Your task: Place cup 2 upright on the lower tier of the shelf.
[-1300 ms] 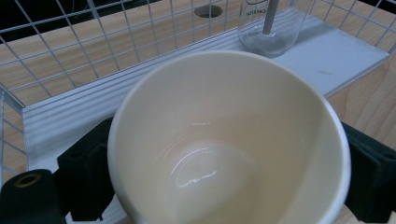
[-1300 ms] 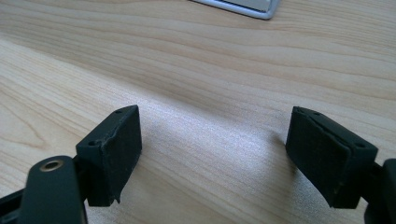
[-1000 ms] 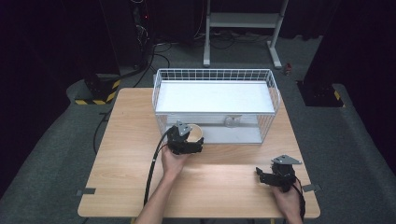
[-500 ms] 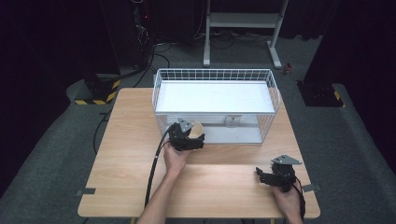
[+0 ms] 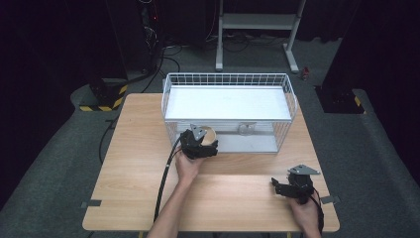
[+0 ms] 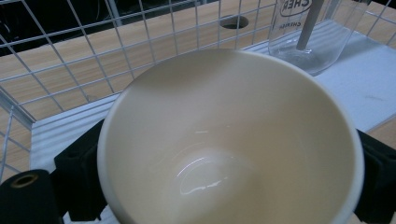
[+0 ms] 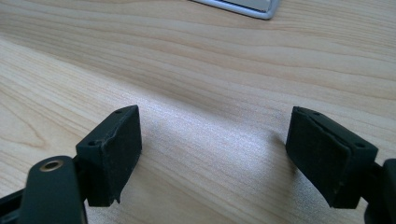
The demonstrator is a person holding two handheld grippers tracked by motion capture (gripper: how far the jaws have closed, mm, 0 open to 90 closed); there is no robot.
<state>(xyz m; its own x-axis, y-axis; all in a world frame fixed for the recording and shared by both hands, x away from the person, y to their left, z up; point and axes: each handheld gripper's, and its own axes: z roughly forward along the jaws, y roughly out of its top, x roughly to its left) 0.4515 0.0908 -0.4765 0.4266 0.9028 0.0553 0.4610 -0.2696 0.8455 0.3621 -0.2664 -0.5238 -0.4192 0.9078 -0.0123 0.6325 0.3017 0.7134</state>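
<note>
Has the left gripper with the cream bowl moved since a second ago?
Barely, if at all. The left gripper holds the bowl at the wire basket's front wall, about where it was earlier.

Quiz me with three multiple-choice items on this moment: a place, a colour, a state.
1. Where is the glass?
A. inside the basket
B. on the floor
C. in the right tongs

2. What colour is the bowl?
A. blue
B. cream
C. black

3. How do the right tongs stand?
A. shut on a spoon
B. shut on the bowl
C. open, empty

A: the glass stands behind the basket wires.
B: the bowl in the left tongs is cream.
C: the right tongs gape over bare table.
</note>
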